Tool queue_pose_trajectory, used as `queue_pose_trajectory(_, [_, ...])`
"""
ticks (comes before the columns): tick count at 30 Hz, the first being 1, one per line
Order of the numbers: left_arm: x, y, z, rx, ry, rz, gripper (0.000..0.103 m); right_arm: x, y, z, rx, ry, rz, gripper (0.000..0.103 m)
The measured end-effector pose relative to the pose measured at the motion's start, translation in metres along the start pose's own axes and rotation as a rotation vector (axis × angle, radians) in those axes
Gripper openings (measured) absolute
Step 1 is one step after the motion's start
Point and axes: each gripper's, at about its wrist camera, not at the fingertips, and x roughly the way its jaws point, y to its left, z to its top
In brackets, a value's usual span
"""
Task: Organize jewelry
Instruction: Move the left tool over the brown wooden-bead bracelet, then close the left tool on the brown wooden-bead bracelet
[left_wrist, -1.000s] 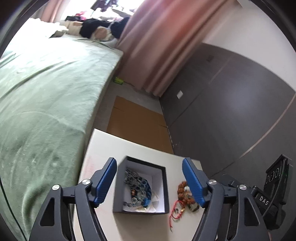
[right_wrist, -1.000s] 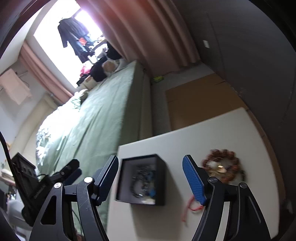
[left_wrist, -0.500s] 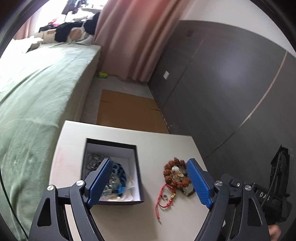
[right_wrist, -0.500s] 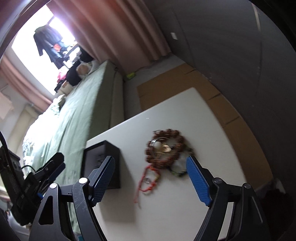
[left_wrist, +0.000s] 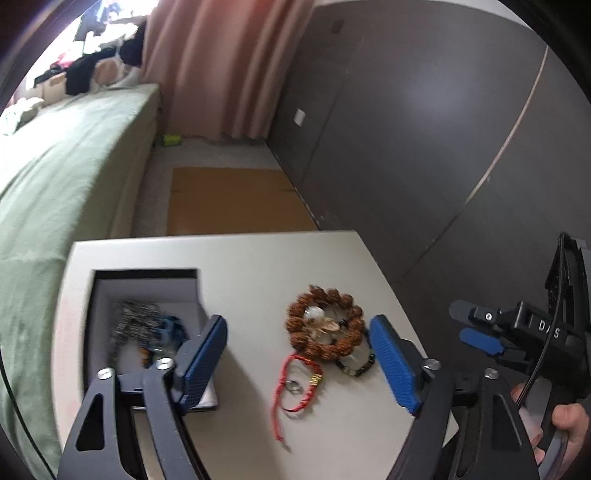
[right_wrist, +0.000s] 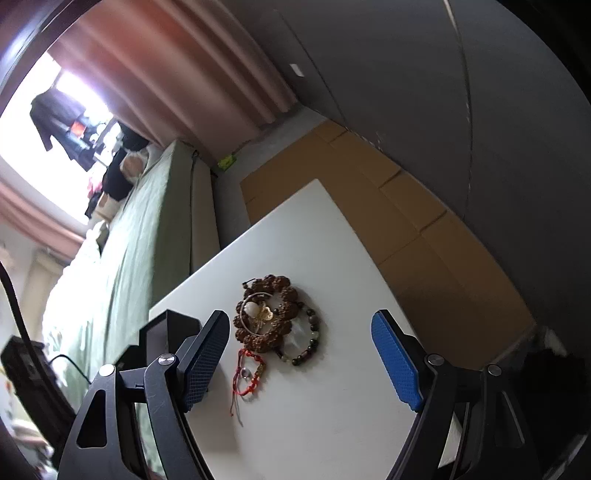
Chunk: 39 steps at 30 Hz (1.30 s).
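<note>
A brown bead bracelet (left_wrist: 325, 326) lies on the small white table (left_wrist: 258, 266), with a pale charm inside it, a dark bead bracelet (left_wrist: 360, 363) beside it and a red cord bracelet (left_wrist: 297, 386) in front. The black jewelry box (left_wrist: 144, 328) stands open at left with blue and silver pieces inside. My left gripper (left_wrist: 299, 358) is open above the loose pile. My right gripper (right_wrist: 301, 354) is open too, over the same brown bracelet (right_wrist: 267, 314) and red cord (right_wrist: 247, 373); the box (right_wrist: 166, 332) sits behind its left finger.
A bed with a green cover (left_wrist: 62, 177) runs along the left of the table. Flat cardboard (left_wrist: 229, 199) lies on the floor beyond the table. A dark wall (left_wrist: 424, 129) is on the right. The right gripper's body (left_wrist: 528, 336) shows at the right edge.
Both grippers have swung right, from over the box to over the loose bracelets. Both stayed open. The jewelry has not moved.
</note>
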Motion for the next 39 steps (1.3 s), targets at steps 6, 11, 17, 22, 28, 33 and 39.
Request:
queue_pose_trajectory(6, [0.037,-0.021,-0.010,0.050,0.071,-0.001,0.061,0.010,-0.014,0.004,0.039,0.036,-0.005,0.080])
queue_pose_trajectory(11, [0.056,-0.043,-0.017,0.119,0.101,-0.028,0.061,0.013,-0.023,0.006,0.078,0.051,0.010,0.080])
queue_pose_trajectory(17, [0.079,-0.058,-0.017,0.172,0.139,-0.013,0.059,0.016,-0.028,0.010,0.106,0.056,0.016,0.080])
queue_pose_trajectory(22, [0.092,-0.066,-0.014,0.200,0.161,0.005,0.055,0.016,-0.029,0.012,0.097,0.059,0.006,0.080])
queue_pose_trajectory(28, [0.111,-0.071,-0.016,0.215,0.211,0.020,0.049,0.014,-0.039,0.015,0.124,0.059,0.009,0.080])
queue_pose_trajectory(33, [0.122,-0.067,-0.022,0.212,0.237,0.071,0.027,0.007,-0.051,0.018,0.144,0.049,0.010,0.080])
queue_pose_trajectory(39, [0.095,-0.059,-0.023,0.169,0.204,0.030,0.020,0.005,-0.061,0.020,0.161,0.060,0.013,0.080])
